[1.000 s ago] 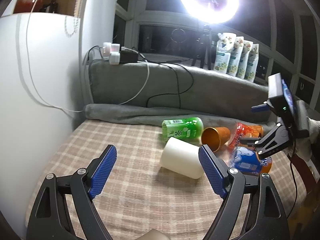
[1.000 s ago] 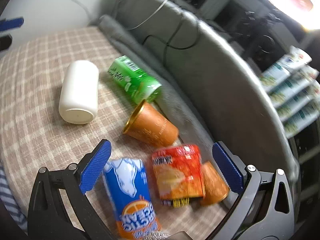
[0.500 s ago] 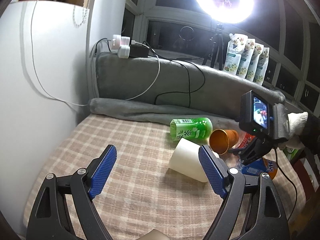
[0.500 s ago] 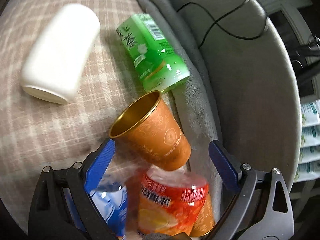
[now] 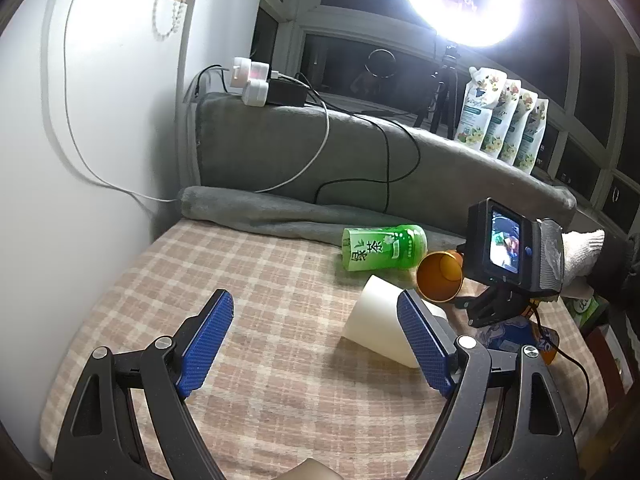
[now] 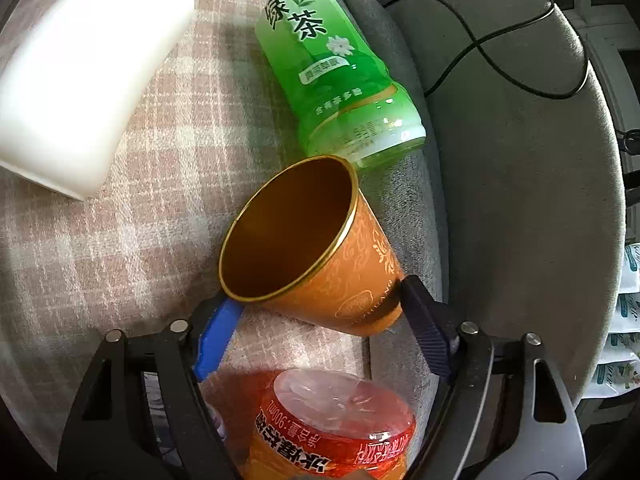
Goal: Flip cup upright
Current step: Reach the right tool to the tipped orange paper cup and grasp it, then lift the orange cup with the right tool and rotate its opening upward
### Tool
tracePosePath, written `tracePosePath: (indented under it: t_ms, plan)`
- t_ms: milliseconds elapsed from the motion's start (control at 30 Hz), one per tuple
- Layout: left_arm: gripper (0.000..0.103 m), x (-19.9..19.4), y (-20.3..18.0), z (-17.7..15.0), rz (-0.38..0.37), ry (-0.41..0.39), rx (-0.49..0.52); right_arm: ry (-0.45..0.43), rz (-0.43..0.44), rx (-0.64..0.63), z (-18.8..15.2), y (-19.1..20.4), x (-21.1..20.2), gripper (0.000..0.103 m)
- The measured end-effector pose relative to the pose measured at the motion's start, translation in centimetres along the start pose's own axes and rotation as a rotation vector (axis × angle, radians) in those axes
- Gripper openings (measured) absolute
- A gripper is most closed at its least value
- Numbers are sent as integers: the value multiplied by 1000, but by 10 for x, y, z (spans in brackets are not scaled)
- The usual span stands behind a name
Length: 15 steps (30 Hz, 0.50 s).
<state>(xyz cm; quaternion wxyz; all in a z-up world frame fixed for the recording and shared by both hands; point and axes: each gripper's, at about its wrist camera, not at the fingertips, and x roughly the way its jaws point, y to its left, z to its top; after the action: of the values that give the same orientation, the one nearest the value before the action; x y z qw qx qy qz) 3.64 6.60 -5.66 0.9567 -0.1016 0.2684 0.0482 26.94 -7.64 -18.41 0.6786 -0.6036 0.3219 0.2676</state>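
Orange cup (image 6: pixel 320 248) on its side between right gripper (image 6: pixel 316 320) pads, jaws spread, barely touching.

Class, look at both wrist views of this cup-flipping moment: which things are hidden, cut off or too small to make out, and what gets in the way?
- Orange cup: left wrist view, body hidden behind the right gripper's camera unit.
- Red-labelled container: right wrist view, lower part cut off by the bottom edge.
- White cup: right wrist view, cut off by the left edge.
- Blue can: left wrist view, mostly behind the right gripper's mount.
- Pouch labels: left wrist view, too small to read.
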Motion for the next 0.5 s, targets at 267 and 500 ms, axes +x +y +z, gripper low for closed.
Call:
tracePosePath:
  t_ms: [267, 500]
  plan:
    - [84, -3, 0, -2, 0, -6, 1, -30, 0, 39, 7, -11, -11, 53]
    - [84, -5, 1, 0, 14, -16, 6, -68, 13, -1, 26, -2, -4, 67]
